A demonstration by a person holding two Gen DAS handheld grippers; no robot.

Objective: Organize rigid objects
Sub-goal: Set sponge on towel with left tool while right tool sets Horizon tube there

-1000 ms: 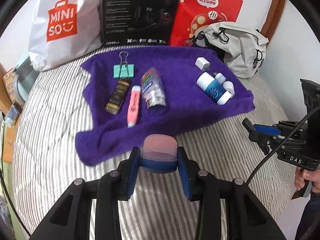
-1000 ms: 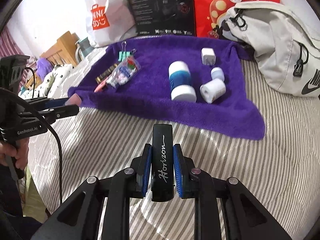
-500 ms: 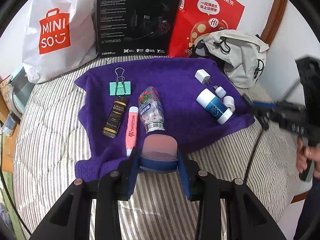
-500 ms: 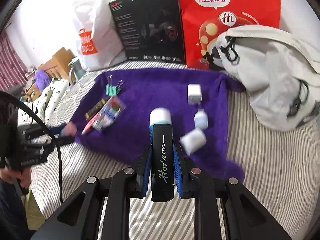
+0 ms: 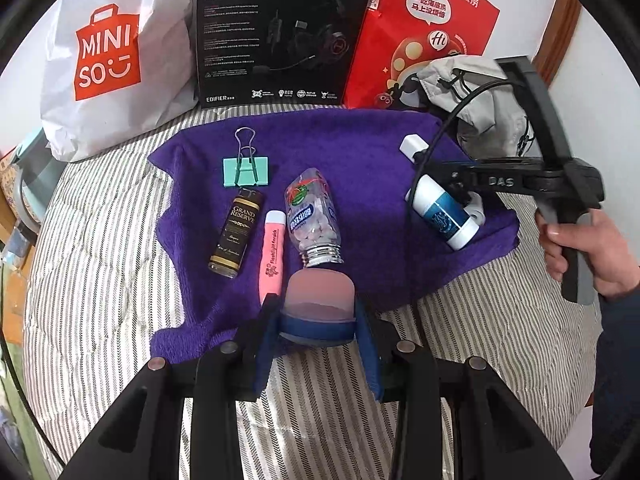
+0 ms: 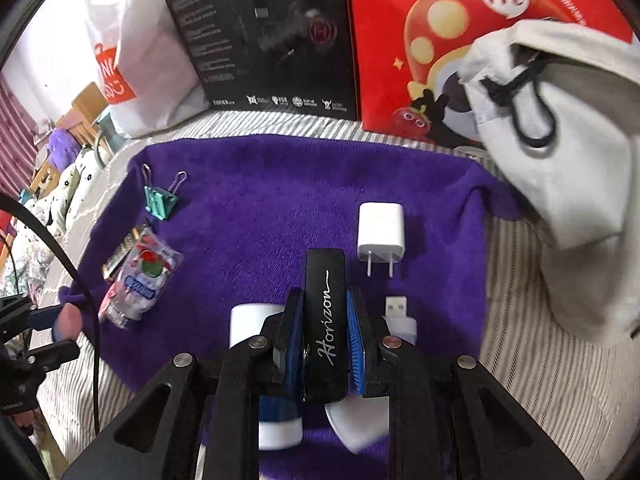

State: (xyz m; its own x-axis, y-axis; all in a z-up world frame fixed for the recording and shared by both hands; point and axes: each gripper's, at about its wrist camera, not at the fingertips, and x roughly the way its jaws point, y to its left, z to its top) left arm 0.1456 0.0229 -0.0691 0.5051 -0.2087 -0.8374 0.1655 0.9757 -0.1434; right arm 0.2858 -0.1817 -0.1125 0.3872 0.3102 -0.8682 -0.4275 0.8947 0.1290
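Black, stiff "Horizon" case (image 6: 324, 328) sits pinched across its narrow sides in the right gripper (image 6: 323, 344), light but slick; left gripper (image 5: 316, 320) clamps a rigid pink cap (image 5: 318, 294)

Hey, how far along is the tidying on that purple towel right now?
Done: the binder clip, small dark bottle, pink highlighter and pill bottle lie grouped on the purple towel. In hand: the left gripper holds a pink-capped item; the right gripper holds a black Horizon case. Left: placing both.
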